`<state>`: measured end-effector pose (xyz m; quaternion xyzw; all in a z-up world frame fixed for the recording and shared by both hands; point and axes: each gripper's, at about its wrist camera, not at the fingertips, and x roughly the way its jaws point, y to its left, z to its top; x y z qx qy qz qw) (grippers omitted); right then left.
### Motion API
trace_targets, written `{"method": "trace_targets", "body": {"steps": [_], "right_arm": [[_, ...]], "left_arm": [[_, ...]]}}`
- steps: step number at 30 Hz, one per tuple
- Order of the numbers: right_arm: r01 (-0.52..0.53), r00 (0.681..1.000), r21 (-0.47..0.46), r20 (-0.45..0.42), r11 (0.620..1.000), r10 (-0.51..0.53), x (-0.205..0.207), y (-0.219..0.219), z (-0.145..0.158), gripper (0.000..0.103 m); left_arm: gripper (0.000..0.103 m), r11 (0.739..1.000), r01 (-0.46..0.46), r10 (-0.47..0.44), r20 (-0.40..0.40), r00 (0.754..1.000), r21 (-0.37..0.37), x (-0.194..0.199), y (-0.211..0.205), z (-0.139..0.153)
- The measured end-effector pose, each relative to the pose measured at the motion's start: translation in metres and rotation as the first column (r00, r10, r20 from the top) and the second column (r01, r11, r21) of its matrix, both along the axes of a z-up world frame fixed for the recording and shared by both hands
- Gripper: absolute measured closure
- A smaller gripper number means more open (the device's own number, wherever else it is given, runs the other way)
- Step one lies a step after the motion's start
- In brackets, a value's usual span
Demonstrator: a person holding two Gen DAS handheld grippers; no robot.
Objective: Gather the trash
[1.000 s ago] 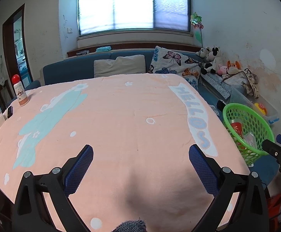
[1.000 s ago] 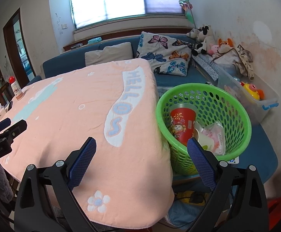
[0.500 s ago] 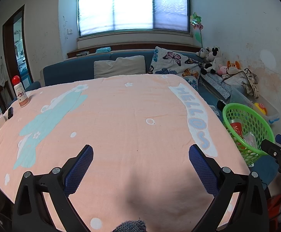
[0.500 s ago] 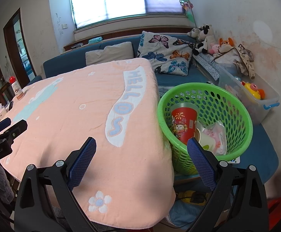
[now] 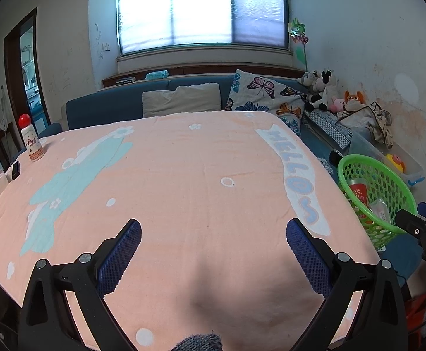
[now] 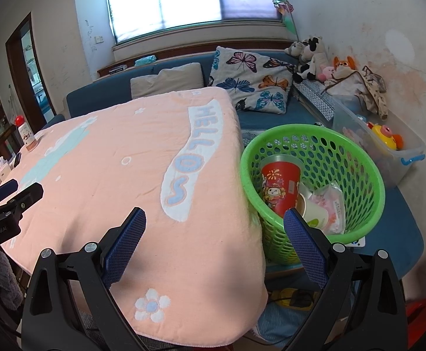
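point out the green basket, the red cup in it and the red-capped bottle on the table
green basket point(image 6: 368, 172), right wrist view, on its far right rim.
red cup point(image 6: 280, 187), right wrist view, on its printed side.
red-capped bottle point(image 5: 33, 144), left wrist view, on its white body.

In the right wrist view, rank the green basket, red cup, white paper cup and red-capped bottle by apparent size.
1. green basket
2. red cup
3. white paper cup
4. red-capped bottle, though it stands farther from the camera, so its true size is unsure.
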<state>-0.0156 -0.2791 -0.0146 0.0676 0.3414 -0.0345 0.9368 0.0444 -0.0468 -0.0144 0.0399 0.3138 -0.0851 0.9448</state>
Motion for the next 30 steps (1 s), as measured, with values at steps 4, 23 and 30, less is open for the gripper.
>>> {"method": "trace_targets", "body": {"steps": [4,23,30], "right_arm": [[0.0,1.0,0.003,0.0,1.0,0.0,-0.0001,-0.0014,-0.0004,0.009],[-0.011,1.0,0.011,-0.003,1.0,0.011,0.0,0.004,-0.0045,0.009],[-0.015,1.0,0.013,0.0,1.0,0.015,0.0004,0.005,-0.0036,0.009]], "left_arm": [[0.007,1.0,0.001,-0.001,-0.002,1.0,-0.001,-0.0005,-0.0004,0.0],[0.007,1.0,0.003,-0.003,0.0,1.0,-0.001,-0.0022,-0.0008,-0.002],[0.007,1.0,-0.001,0.001,0.005,1.0,0.0,-0.0029,-0.0006,-0.0016]]}}
